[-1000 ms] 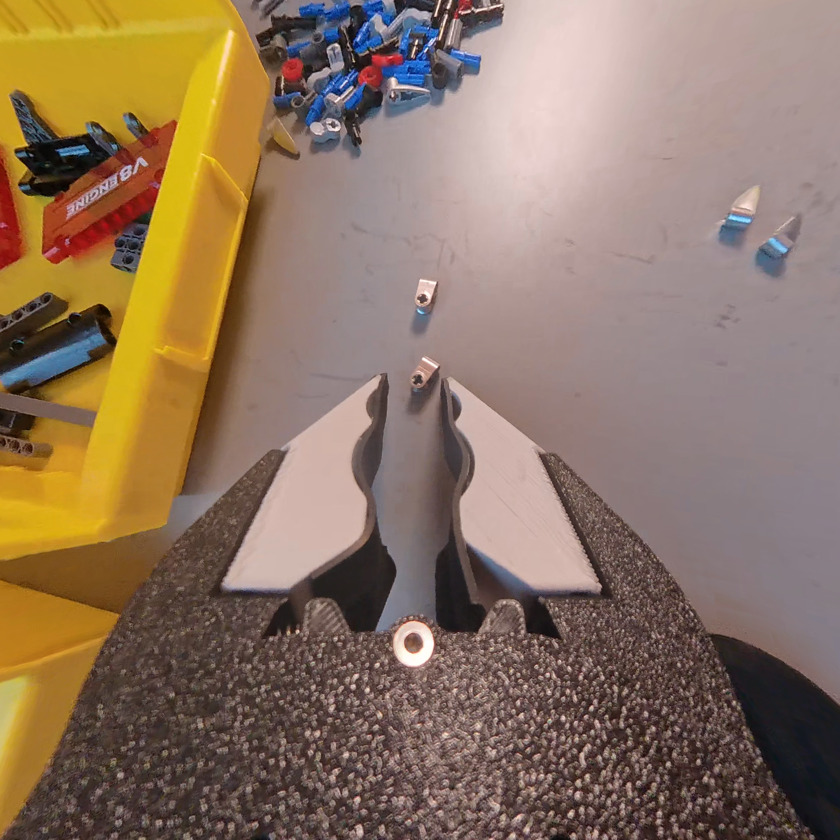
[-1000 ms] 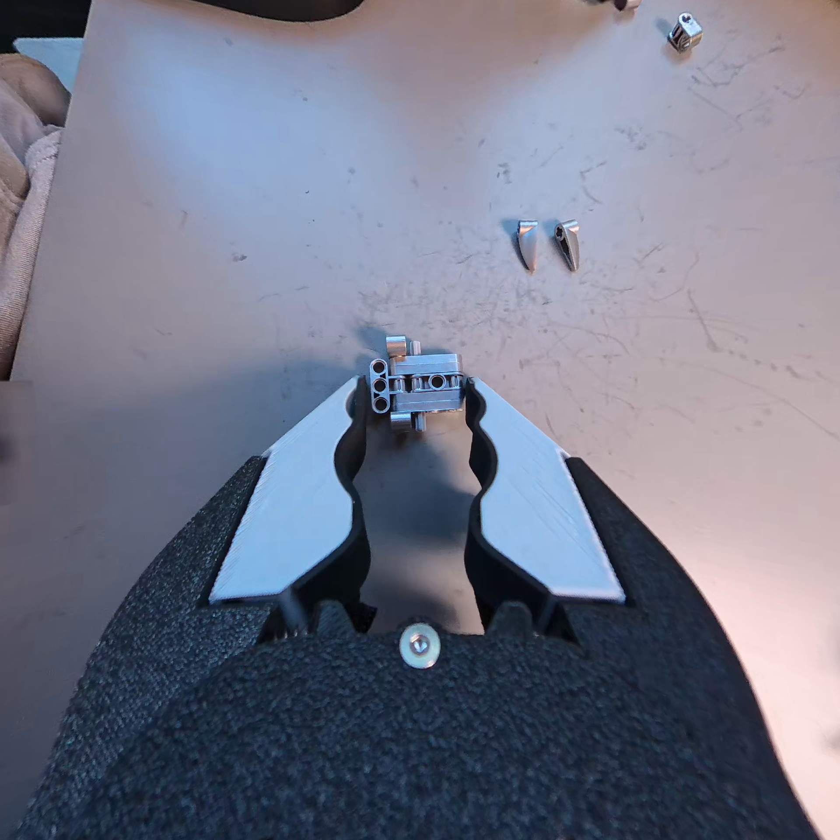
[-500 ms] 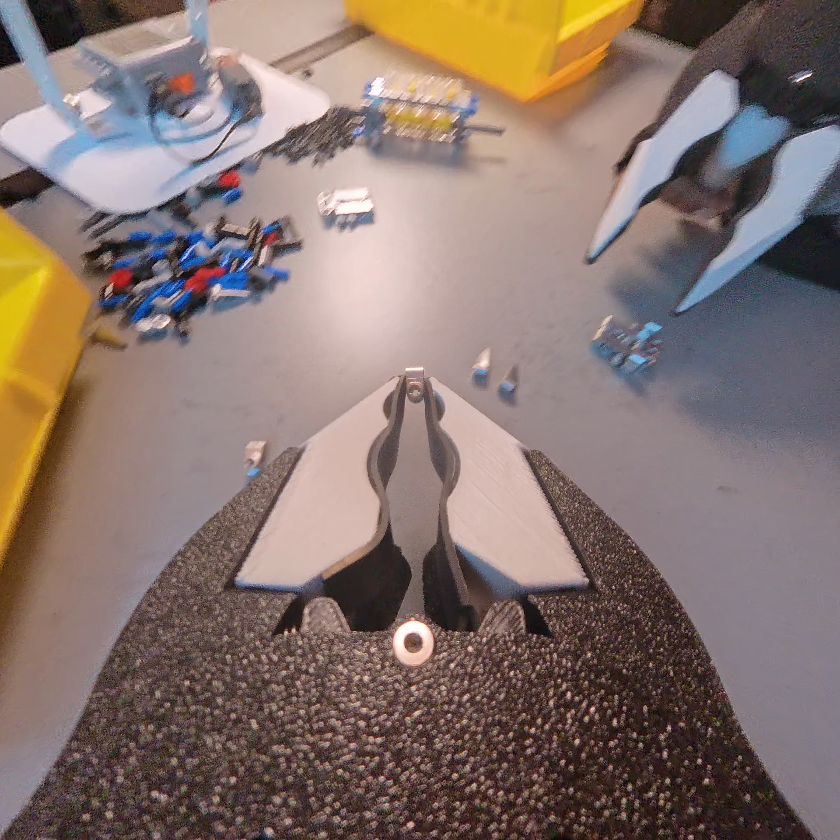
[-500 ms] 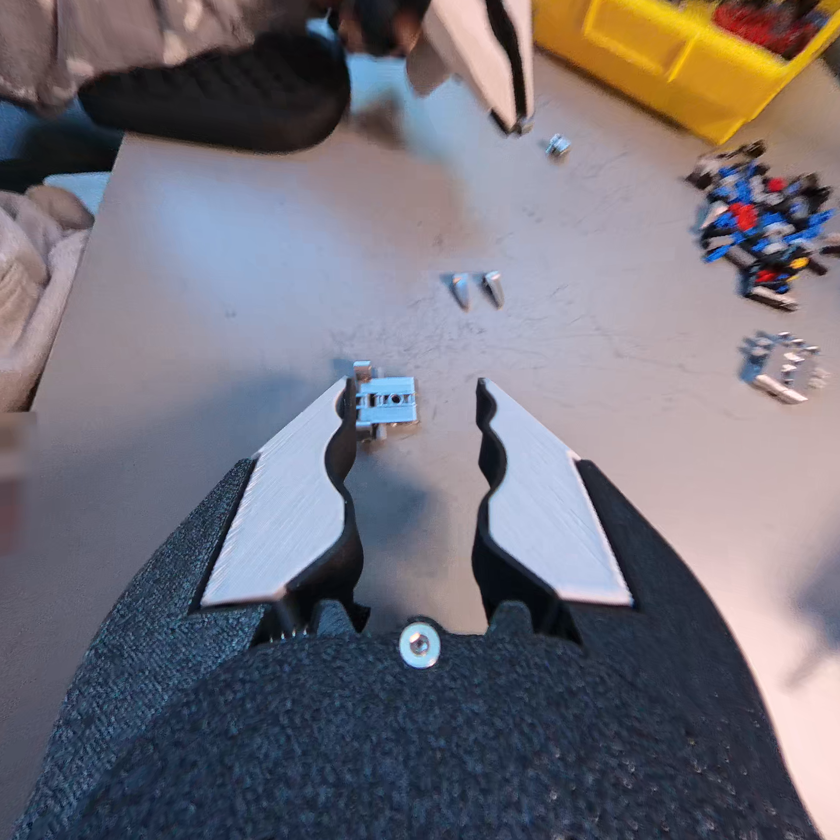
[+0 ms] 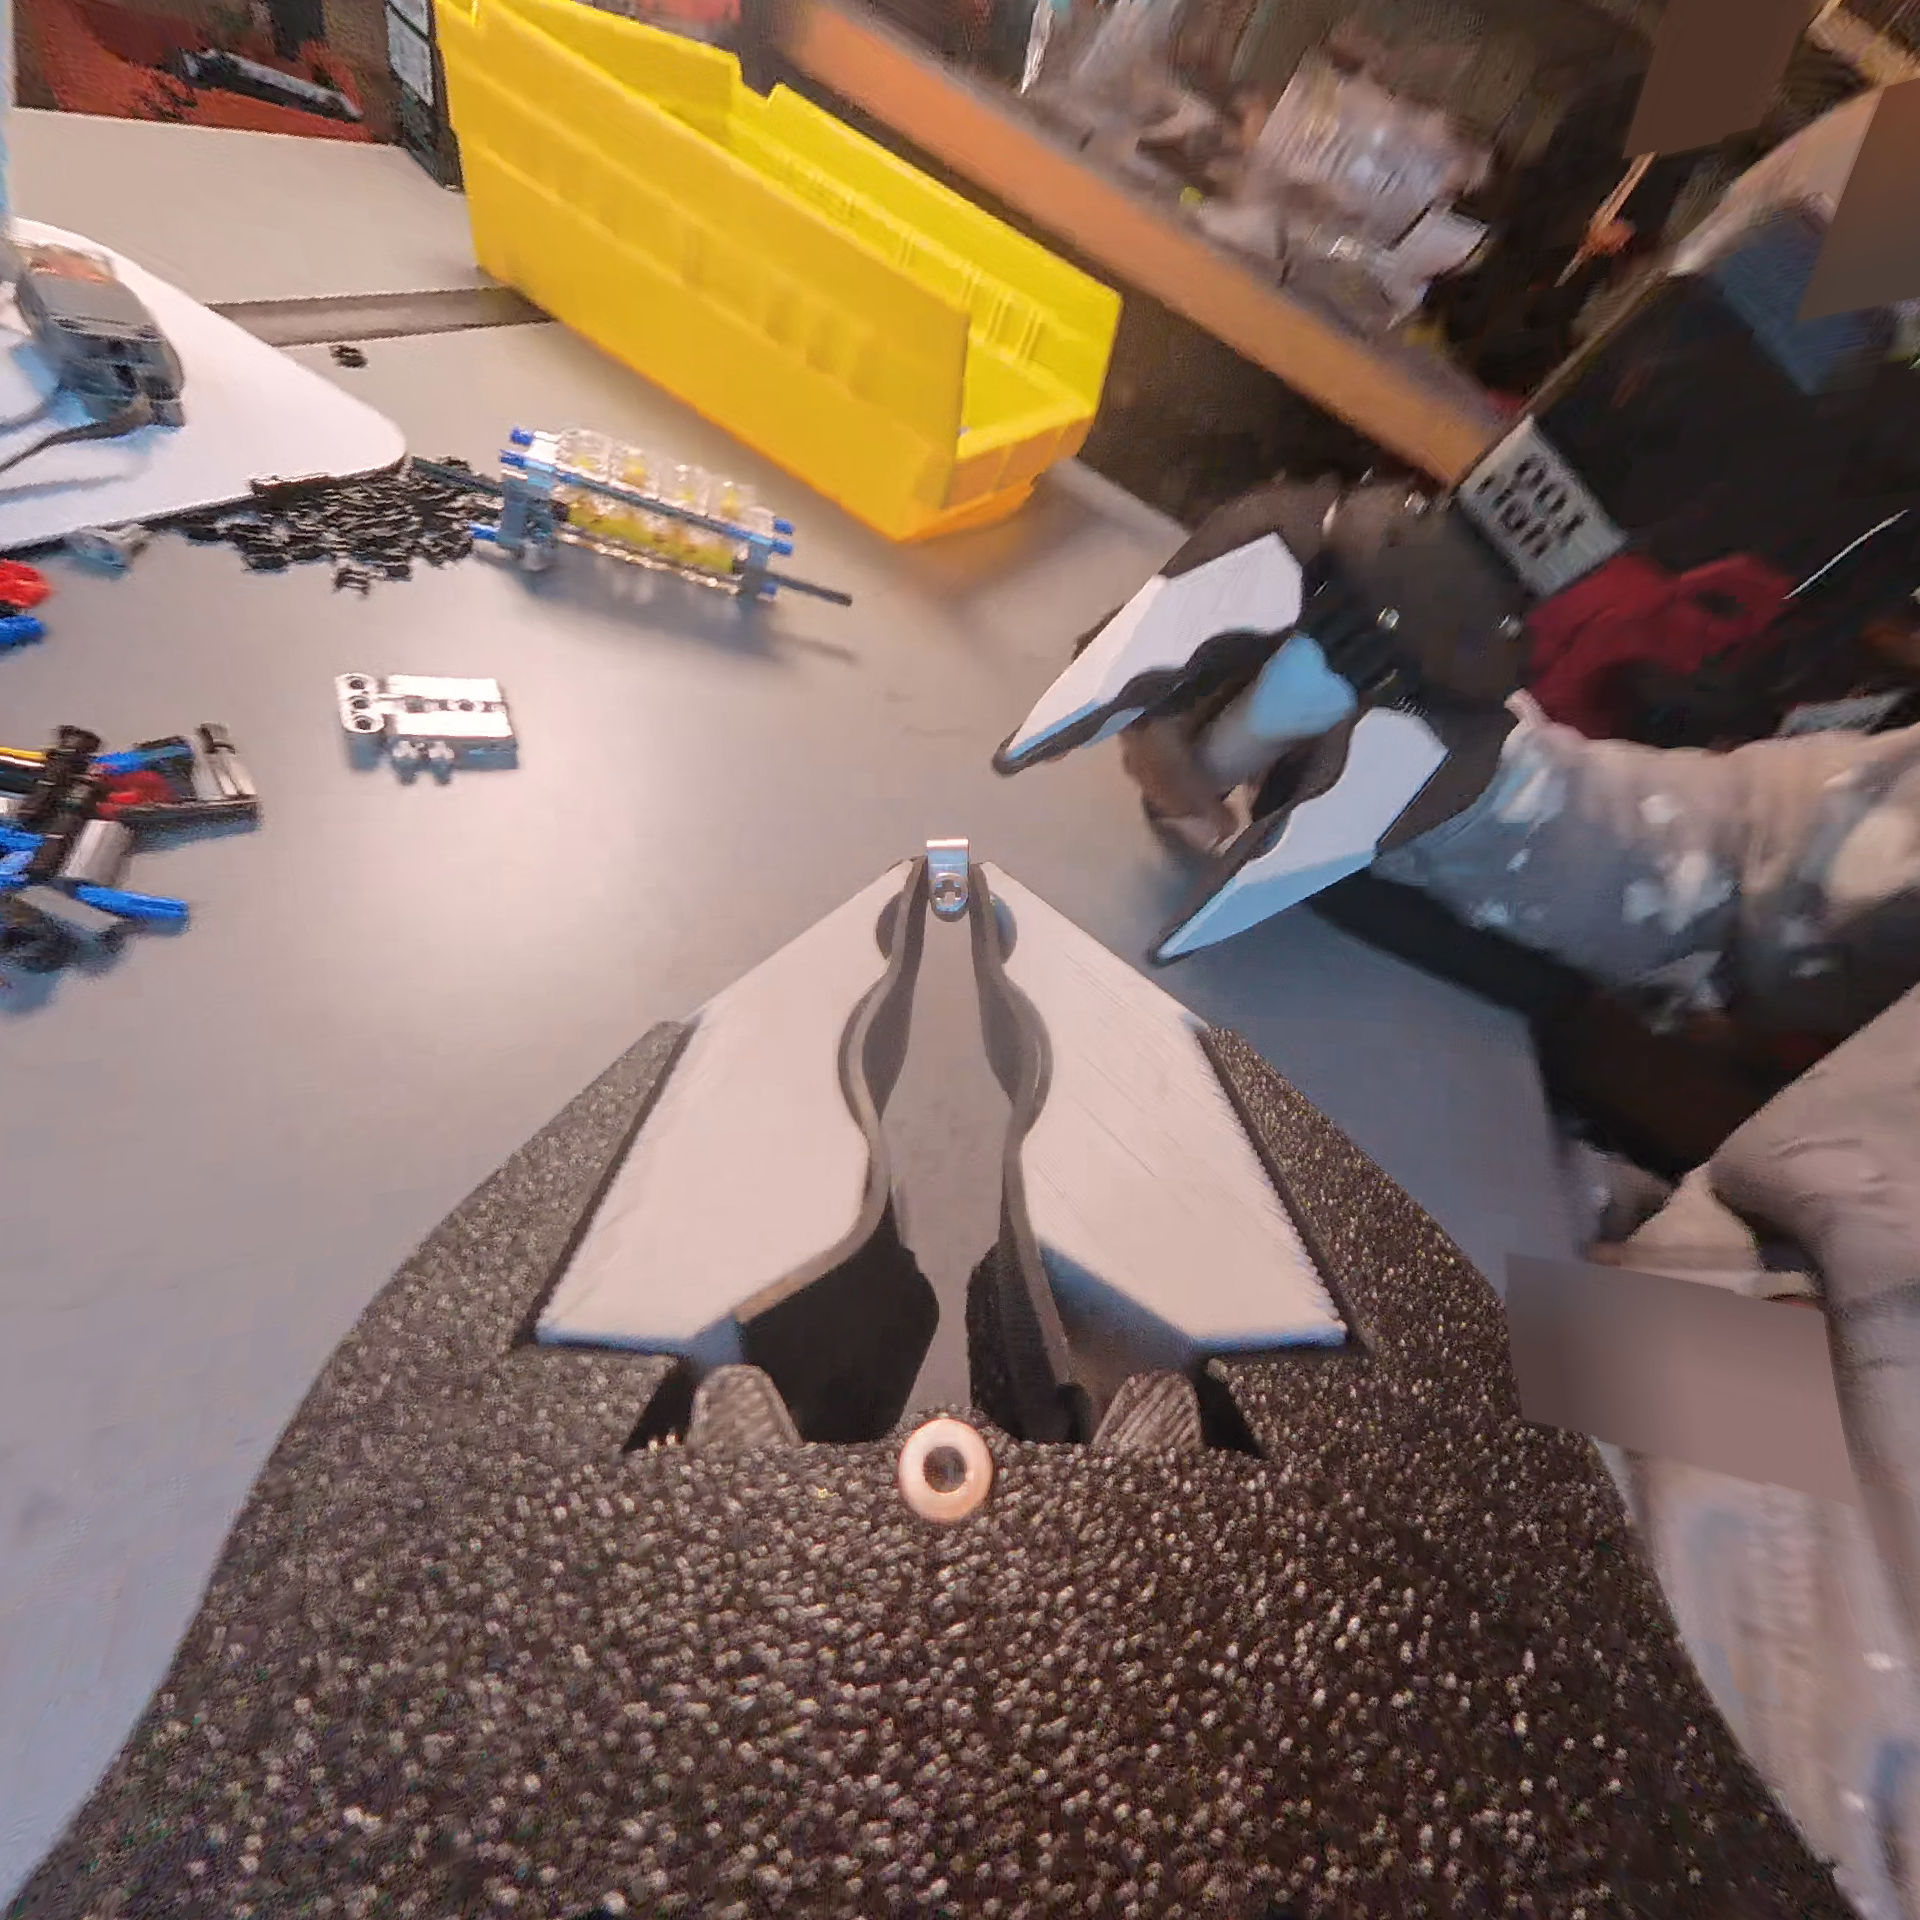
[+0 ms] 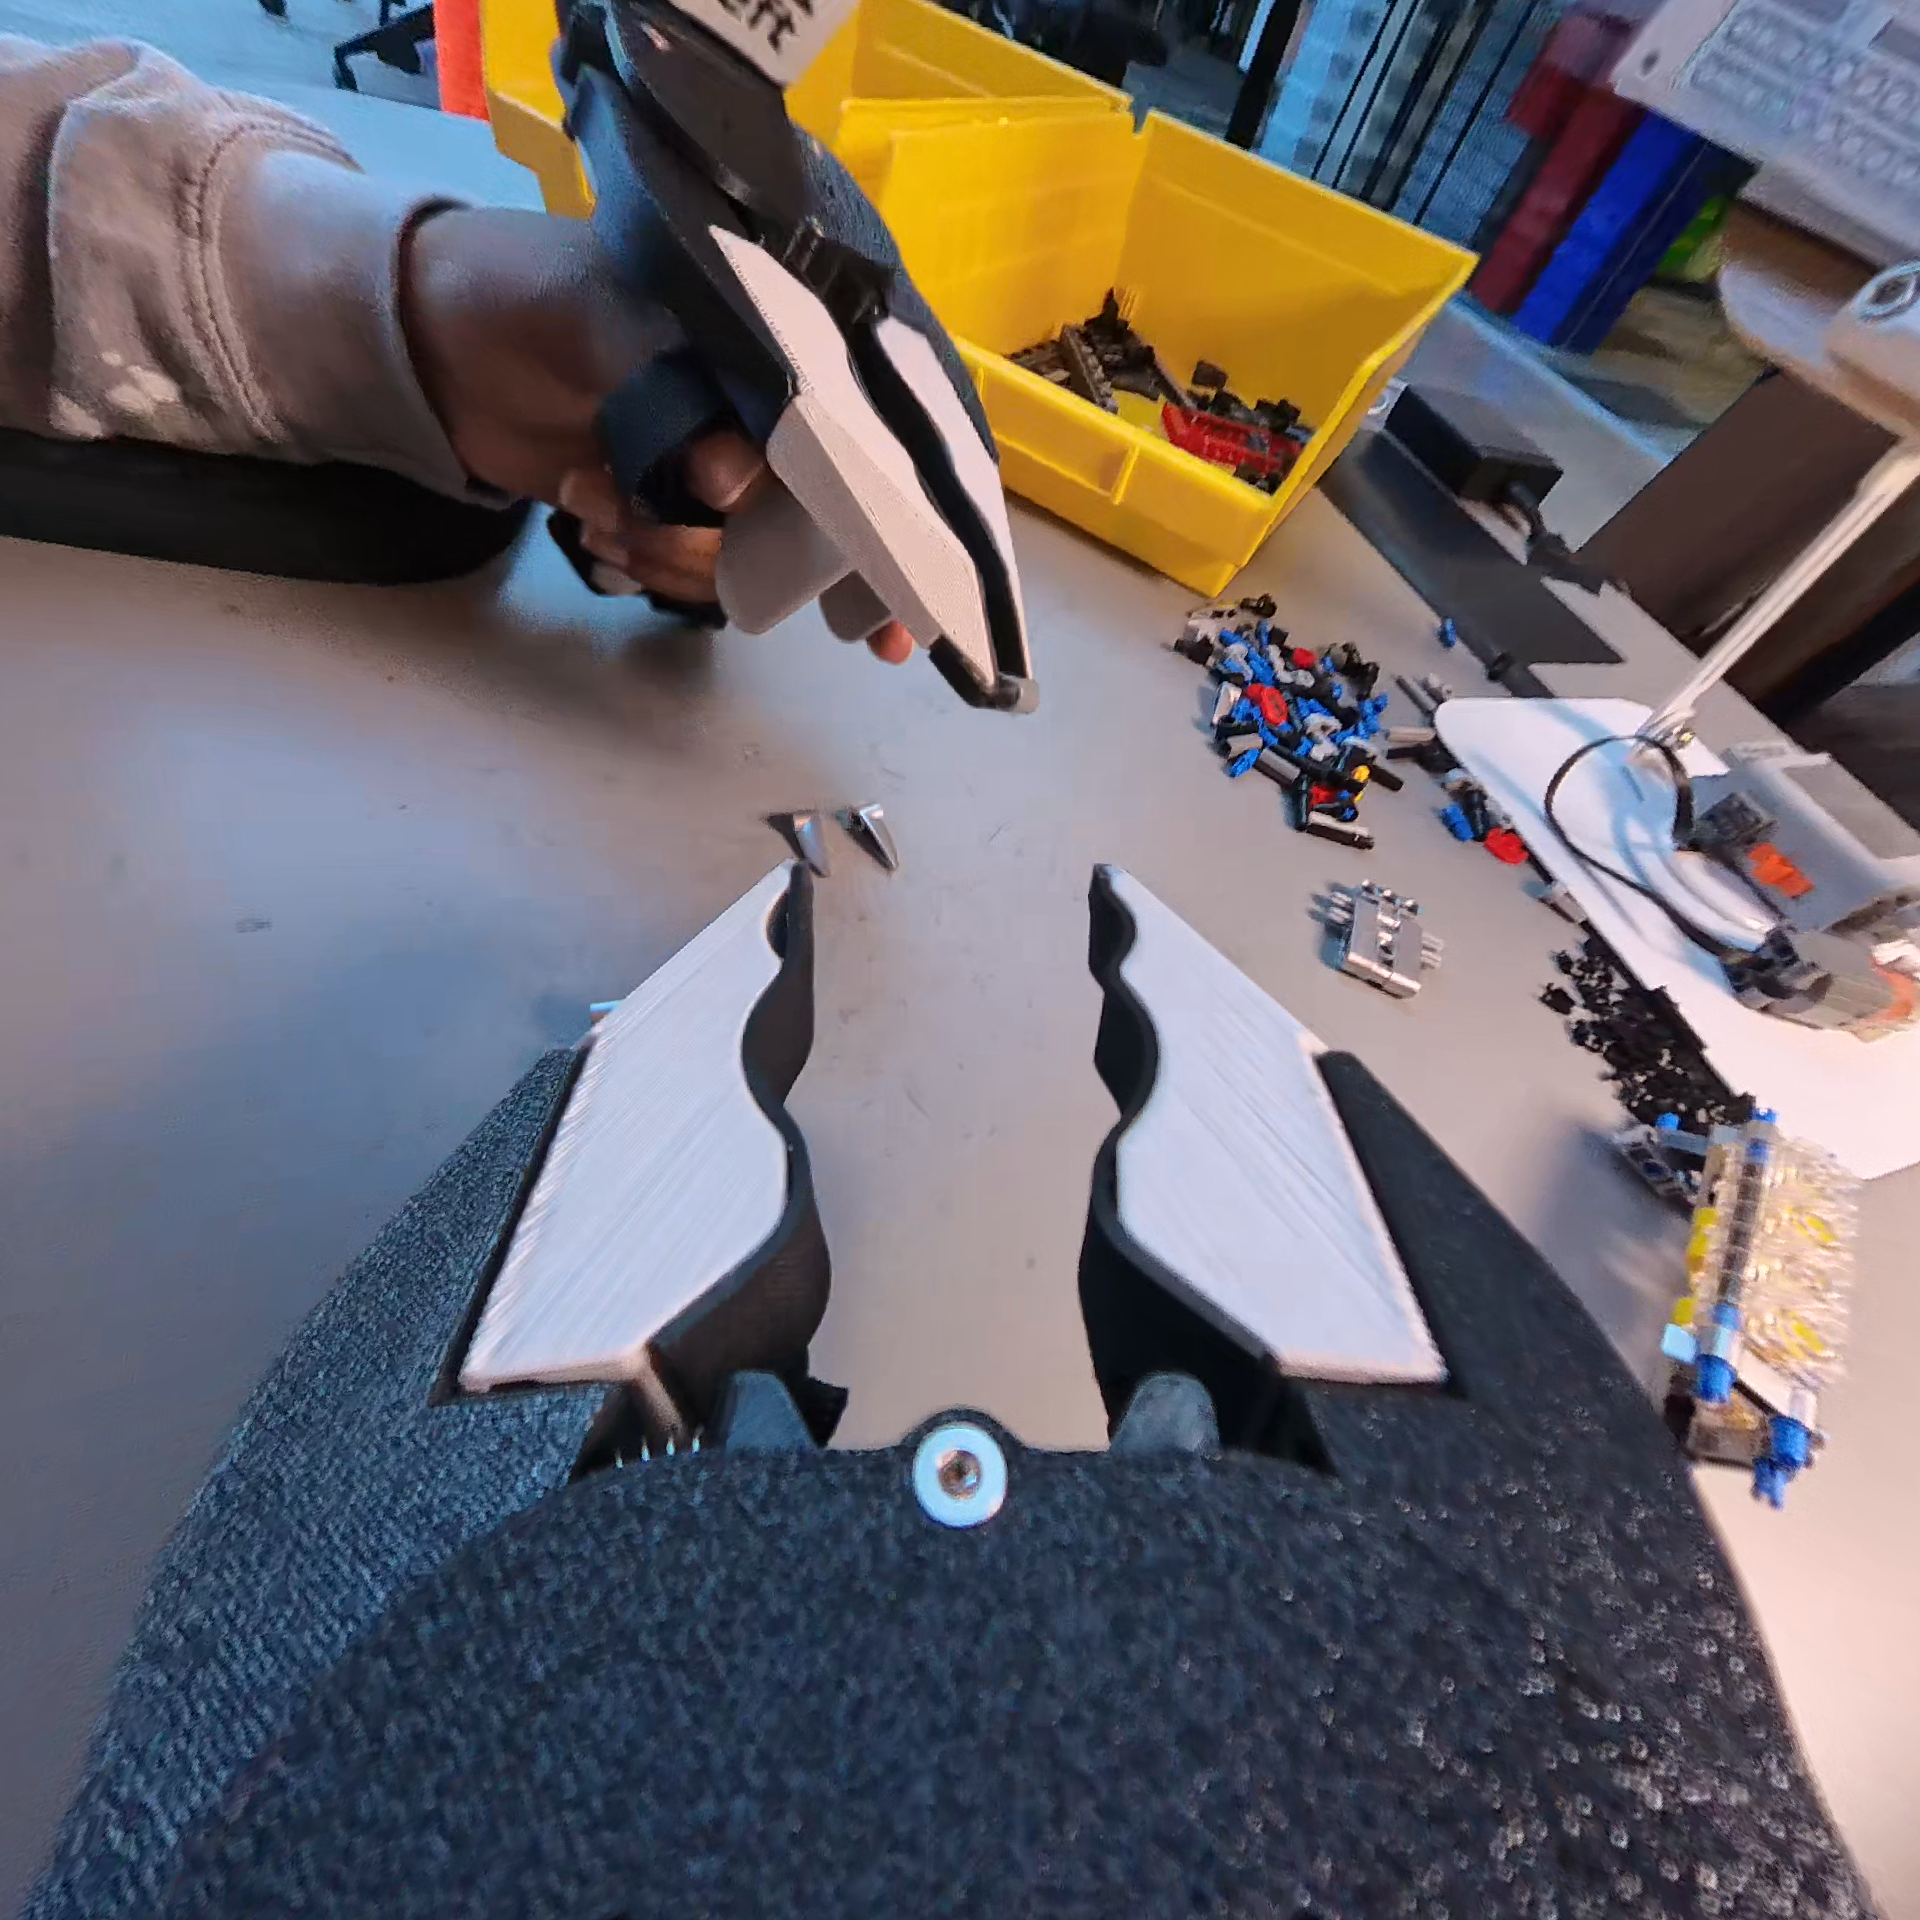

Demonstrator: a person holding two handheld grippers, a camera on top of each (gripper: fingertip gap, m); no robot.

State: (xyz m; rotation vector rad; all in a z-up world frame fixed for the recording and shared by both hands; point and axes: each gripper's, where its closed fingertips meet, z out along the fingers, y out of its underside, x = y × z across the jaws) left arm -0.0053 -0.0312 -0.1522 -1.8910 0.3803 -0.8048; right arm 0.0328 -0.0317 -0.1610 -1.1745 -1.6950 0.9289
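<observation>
Clearly our left tongs [image 5: 948, 883] are pinched on a small silver connector [image 5: 948, 891] by its very tip, above the worktop [image 5: 416, 1039], so we judge a slight slackening could drop it. Our right tongs [image 6: 948, 883] gape wide and empty. Far right, the yellow bin [image 6: 1247, 312] holds dark and red bricks.

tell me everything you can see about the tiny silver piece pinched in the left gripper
The tiny silver connector piece looks like shiny grey plastic, with a rounded top and a cross-shaped hole facing the camera. It stands upright, clamped at the very tips of the left gripper, whose two grey fingers touch its sides. In the right wrist view it pokes out at the fingertips, held above the grey table, touching nothing else.
</observation>
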